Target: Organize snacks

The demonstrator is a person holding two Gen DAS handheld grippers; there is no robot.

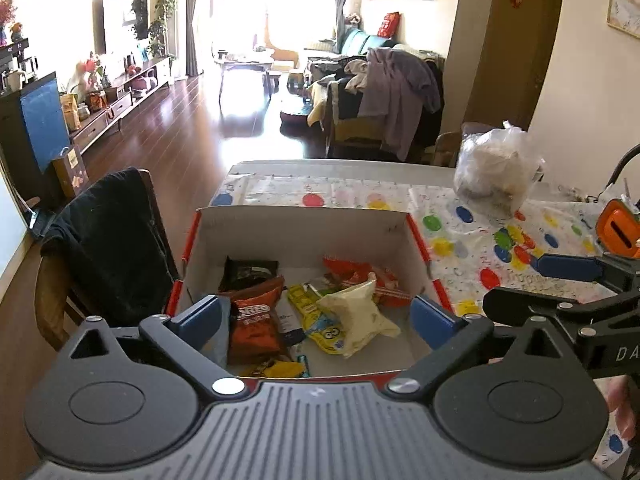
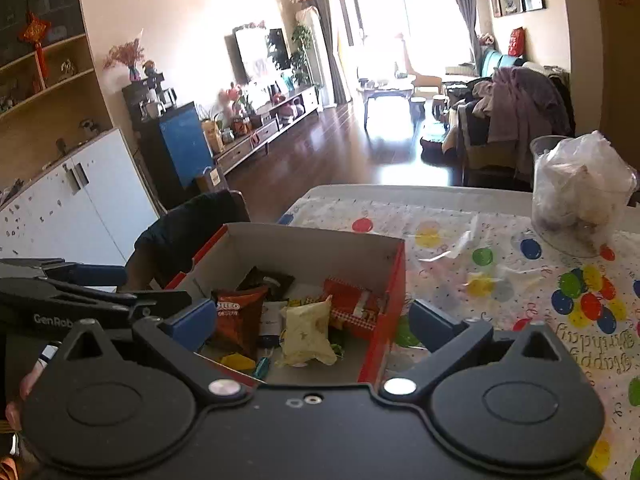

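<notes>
A red-sided cardboard box point(image 1: 304, 236) point(image 2: 390, 280) on the table holds several snacks: a brown Oreo packet point(image 1: 254, 324) point(image 2: 238, 320), a cream packet point(image 1: 360, 316) point(image 2: 306, 330), a yellow Minion packet point(image 1: 316, 318), an orange-red packet point(image 1: 360, 274) point(image 2: 354, 304) and a dark packet point(image 1: 248, 272). My left gripper point(image 1: 320, 320) is open and empty, hovering over the box's near edge. My right gripper point(image 2: 312, 322) is open and empty, over the box's near right corner. The right gripper also shows at the right edge of the left wrist view point(image 1: 568, 276).
A balloon-print birthday tablecloth point(image 2: 500, 280) covers the table. A clear plastic bag of food point(image 1: 496, 168) point(image 2: 580, 196) stands at the far right. A chair draped with a black garment point(image 1: 112, 248) stands left of the table.
</notes>
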